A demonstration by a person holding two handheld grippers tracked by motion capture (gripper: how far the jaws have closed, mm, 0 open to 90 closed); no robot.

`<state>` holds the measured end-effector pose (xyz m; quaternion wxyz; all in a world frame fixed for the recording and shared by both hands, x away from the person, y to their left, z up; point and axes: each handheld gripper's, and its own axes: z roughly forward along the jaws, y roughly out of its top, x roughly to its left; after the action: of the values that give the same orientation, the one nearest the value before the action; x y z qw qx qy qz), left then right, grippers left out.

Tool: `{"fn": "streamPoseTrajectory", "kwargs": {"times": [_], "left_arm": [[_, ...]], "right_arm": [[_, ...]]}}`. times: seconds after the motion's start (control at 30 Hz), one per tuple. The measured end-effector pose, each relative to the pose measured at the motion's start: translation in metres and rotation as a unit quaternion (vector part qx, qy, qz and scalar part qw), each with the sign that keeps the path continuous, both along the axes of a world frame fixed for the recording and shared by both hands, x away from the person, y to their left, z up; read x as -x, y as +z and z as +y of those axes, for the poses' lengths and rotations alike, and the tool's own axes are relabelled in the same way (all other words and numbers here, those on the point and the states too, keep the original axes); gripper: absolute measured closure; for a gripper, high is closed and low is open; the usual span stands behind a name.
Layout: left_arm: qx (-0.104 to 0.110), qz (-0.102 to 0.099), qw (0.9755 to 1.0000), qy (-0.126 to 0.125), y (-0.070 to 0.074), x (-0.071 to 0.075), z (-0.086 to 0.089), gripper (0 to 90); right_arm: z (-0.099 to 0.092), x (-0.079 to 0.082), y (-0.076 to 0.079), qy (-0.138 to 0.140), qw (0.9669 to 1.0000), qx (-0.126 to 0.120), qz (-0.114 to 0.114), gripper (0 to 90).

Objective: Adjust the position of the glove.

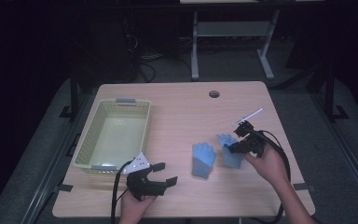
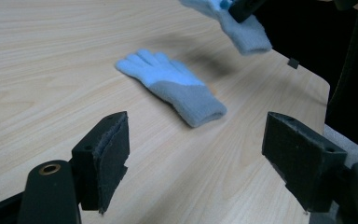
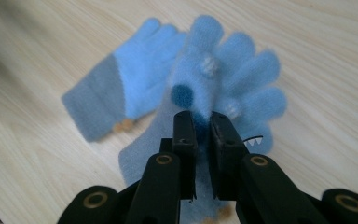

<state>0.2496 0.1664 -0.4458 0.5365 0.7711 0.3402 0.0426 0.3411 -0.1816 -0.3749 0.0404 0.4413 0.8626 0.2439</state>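
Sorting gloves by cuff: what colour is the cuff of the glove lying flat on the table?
Grey, below a light blue hand part; the glove lying flat shows it best in the left gripper view.

My left gripper (image 1: 161, 173) is matte black all over, with a pale grey three-cornered plate (image 1: 137, 164) on top and a black cable (image 1: 117, 191) trailing from its rear. In its own view the two jaws are chunky black blocks, each faced with a dark, slightly fuzzy pad (image 2: 114, 158), and a brass-coloured ring (image 2: 49, 169) sits in the arm below one of them. My right gripper (image 1: 238, 136) is the same black build, with a thick black cable (image 1: 284, 163) looping from it; its view shows narrow pads and brass-ringed holes (image 3: 163, 159) along rounded black arms. Both forearms are bare, with no sleeves in sight.
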Motion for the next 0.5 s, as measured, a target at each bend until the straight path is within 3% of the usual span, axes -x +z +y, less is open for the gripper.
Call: {"fn": "streamPoseTrajectory", "kwargs": {"times": [0.5], "left_arm": [[0.003, 0.000, 1.0000, -0.001, 0.001, 0.000, 0.000, 22.7]], "right_arm": [[0.040, -0.002, -0.003, 0.037, 0.9993, -0.006, 0.003, 82.1]]}}
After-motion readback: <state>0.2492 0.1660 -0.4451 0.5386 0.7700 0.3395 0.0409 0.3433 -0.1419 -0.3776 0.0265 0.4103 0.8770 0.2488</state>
